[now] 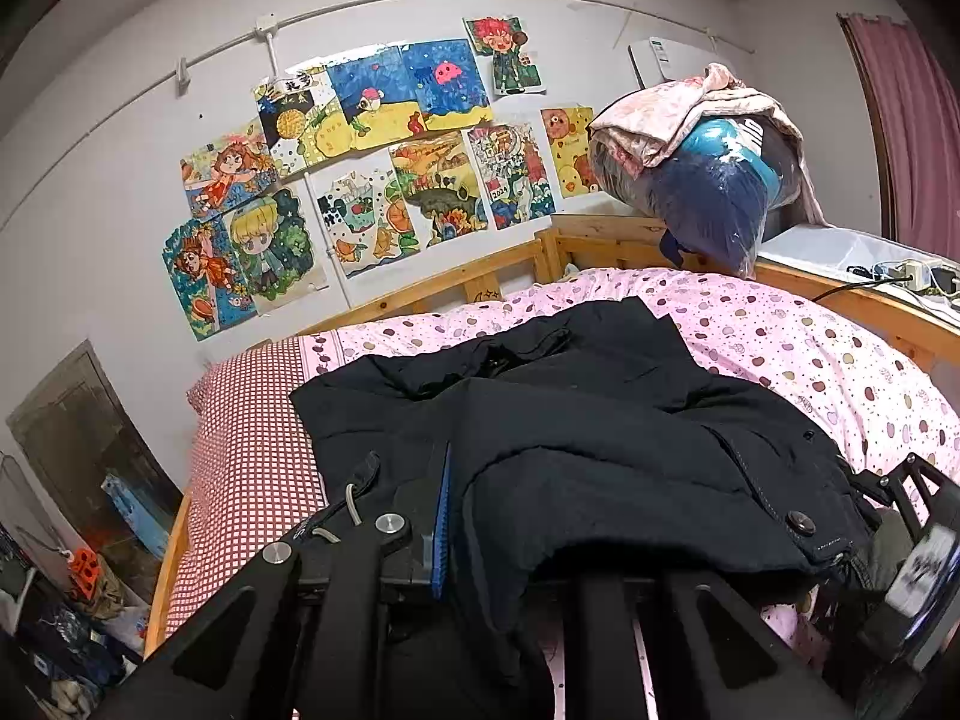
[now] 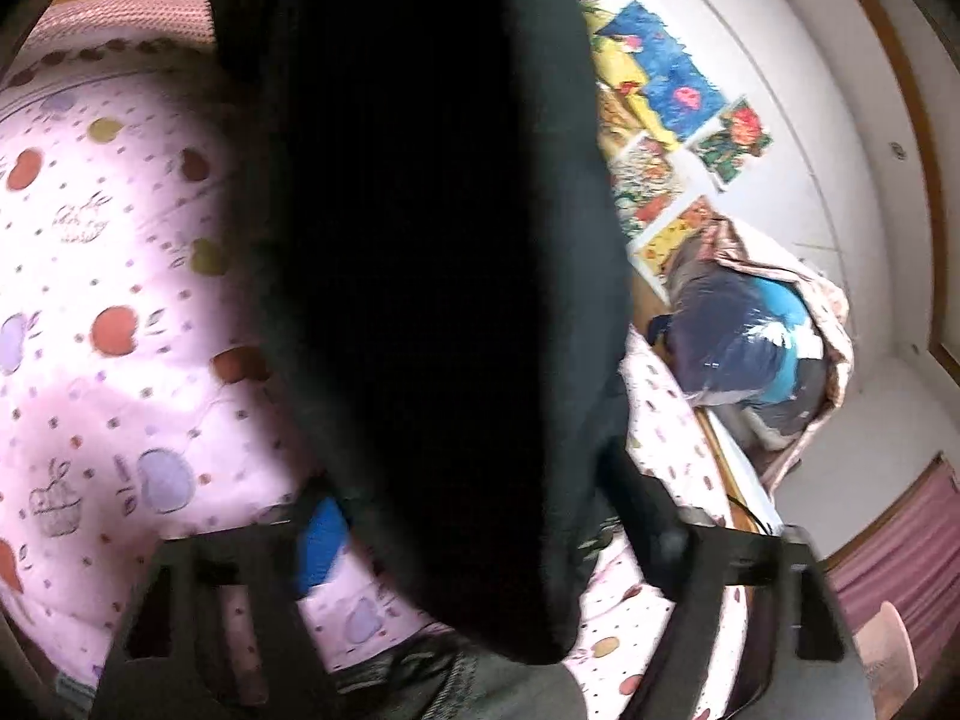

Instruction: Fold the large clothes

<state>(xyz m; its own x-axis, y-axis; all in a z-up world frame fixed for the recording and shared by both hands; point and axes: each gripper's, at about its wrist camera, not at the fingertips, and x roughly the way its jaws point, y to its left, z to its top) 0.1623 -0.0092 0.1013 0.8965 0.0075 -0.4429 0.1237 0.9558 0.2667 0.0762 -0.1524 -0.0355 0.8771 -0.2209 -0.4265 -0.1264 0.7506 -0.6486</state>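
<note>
A large black jacket [image 1: 570, 408] lies spread on a pink apple-print quilt [image 1: 810, 360]. My left gripper [image 1: 474, 510] is shut on the jacket's near edge. One blue pad [image 1: 441, 516] shows, and the fabric drapes over the other finger and hides it. The right gripper [image 1: 918, 546] sits at the jacket's right edge. In the blurred right wrist view, a thick dark fold of the jacket [image 2: 420, 240] fills the gap of my right gripper [image 2: 480, 516]. It runs from the blue pad [image 2: 324, 534] to the opposite finger, above the quilt [image 2: 90, 300].
A red checked pillow [image 1: 252, 450] lies at the left of the bed. The wooden bed frame [image 1: 456, 282] runs along a wall of drawings [image 1: 372, 168]. A plastic-wrapped bedding bundle [image 1: 708, 180] sits at the far corner. Clutter [image 1: 72, 600] fills the floor on the left.
</note>
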